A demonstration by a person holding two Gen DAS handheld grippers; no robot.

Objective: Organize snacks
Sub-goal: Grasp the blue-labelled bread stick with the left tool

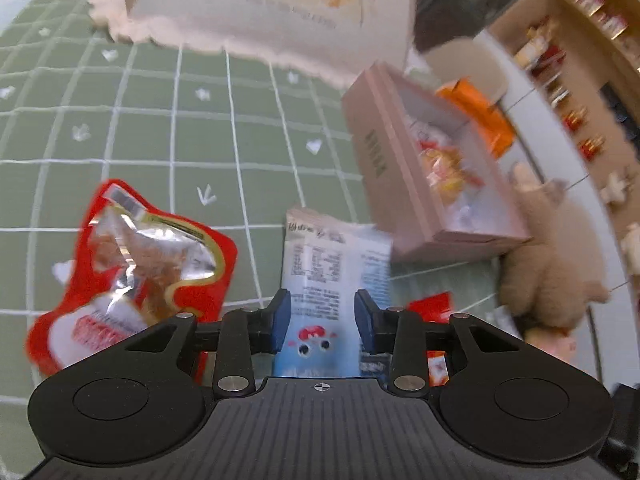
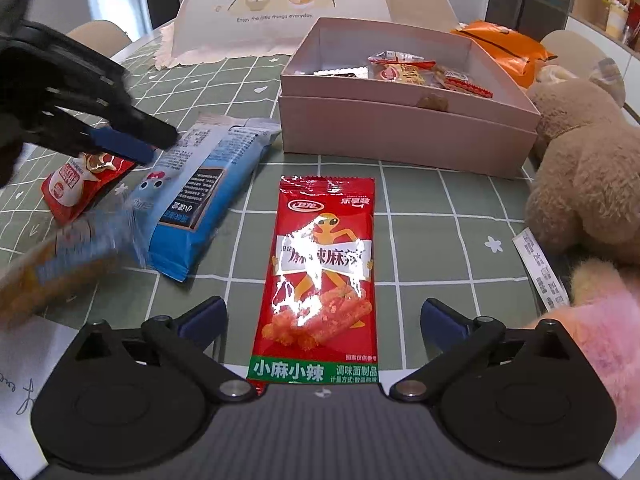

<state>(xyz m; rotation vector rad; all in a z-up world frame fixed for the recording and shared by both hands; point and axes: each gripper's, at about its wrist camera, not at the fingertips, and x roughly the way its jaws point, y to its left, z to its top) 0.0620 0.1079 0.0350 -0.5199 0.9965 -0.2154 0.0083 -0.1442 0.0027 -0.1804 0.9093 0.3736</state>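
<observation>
Snack packets lie on a green tablecloth with a white grid over the surface [image 1: 200,136]. From the left wrist, the left gripper [image 1: 322,316] hangs with its jaws half apart over a pale blue foil packet [image 1: 320,264], pads not pressing it; a crumpled red pouch [image 1: 152,264] lies beside, an open pink cardboard box [image 1: 384,168] further off, wall shelves [image 1: 568,80] behind.

From the right wrist, the right gripper [image 2: 322,320] has its jaws spread wide either side of a red spicy-strip packet [image 2: 324,264] lying flat, untouched. A tan plush toy [image 2: 584,168] sits right.

Long red spicy-strip packet [image 2: 324,276] lying flat on green checked cloth, blue snack pack [image 2: 200,196] beside it, open pink box [image 2: 400,136] holding wrapped snacks
</observation>
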